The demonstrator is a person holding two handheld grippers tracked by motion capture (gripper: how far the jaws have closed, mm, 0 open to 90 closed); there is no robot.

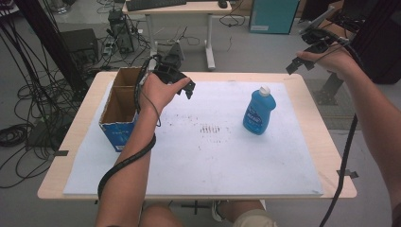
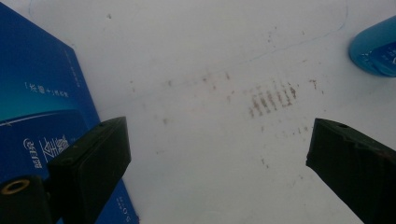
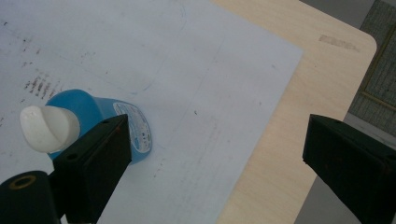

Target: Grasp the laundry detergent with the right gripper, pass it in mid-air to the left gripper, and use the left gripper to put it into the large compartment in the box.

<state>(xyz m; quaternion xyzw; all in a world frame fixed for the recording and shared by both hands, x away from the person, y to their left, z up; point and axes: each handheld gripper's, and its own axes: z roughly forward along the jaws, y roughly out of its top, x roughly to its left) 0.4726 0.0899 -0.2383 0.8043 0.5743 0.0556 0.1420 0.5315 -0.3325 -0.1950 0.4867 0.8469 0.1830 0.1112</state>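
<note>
Early stage: the blue bottle (image 1: 257, 112) stands upright and ungrasped on the white mat (image 1: 198, 156) of the table (image 1: 319, 123), well apart from the open cardboard box (image 1: 119, 111) at the left. The left gripper (image 1: 184, 87) hovers beside the box, jaws wide and empty; the right gripper (image 1: 302, 61) is raised beyond the far right corner, also wide and empty. Picking up and placing appear outstanding. The box's interior is partly hidden by the left hand (image 1: 158, 92); the bottle's label is illegible.

Wooden table (image 1: 312, 101) carries white sheet (image 1: 198, 161); on sheet stand blue bottle (image 1: 256, 113) and open cardboard box (image 1: 118, 113)
</note>
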